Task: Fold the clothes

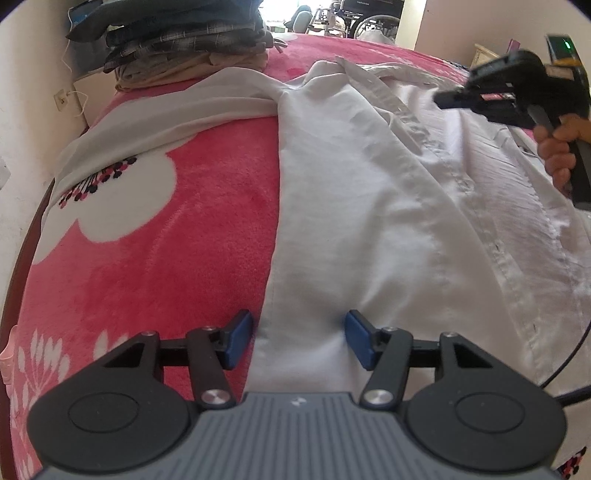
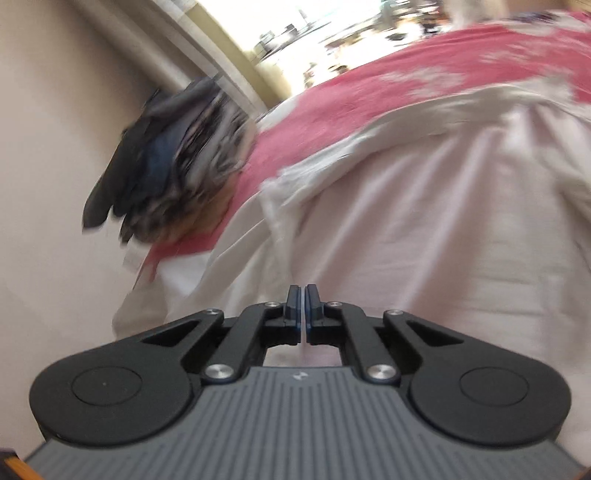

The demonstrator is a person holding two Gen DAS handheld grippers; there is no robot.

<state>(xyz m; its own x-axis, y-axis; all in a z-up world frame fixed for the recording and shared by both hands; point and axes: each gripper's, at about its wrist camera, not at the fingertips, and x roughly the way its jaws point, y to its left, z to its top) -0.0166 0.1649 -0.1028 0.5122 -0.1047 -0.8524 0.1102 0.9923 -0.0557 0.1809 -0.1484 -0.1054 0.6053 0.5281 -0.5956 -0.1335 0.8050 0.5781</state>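
A white button shirt [image 1: 369,206] lies spread on a pink flowered blanket [image 1: 166,266], one sleeve stretched to the left. My left gripper [image 1: 300,341] stands open low over the shirt's near left edge. One blue pad [image 1: 240,341] is over the blanket and the other is over the cloth. A hand holds my right gripper [image 1: 448,99] above the shirt's far right part. In the blurred right wrist view, the right gripper [image 2: 303,295] is shut with nothing between its pads, and the white shirt [image 2: 424,229] is below it.
A pile of folded dark and plaid clothes [image 1: 184,40] sits at the blanket's far left corner by the wall, and shows in the right wrist view as the pile [image 2: 173,166]. A wheelchair [image 1: 369,16] stands in the doorway beyond. A cable hangs from a wall socket [image 1: 61,99].
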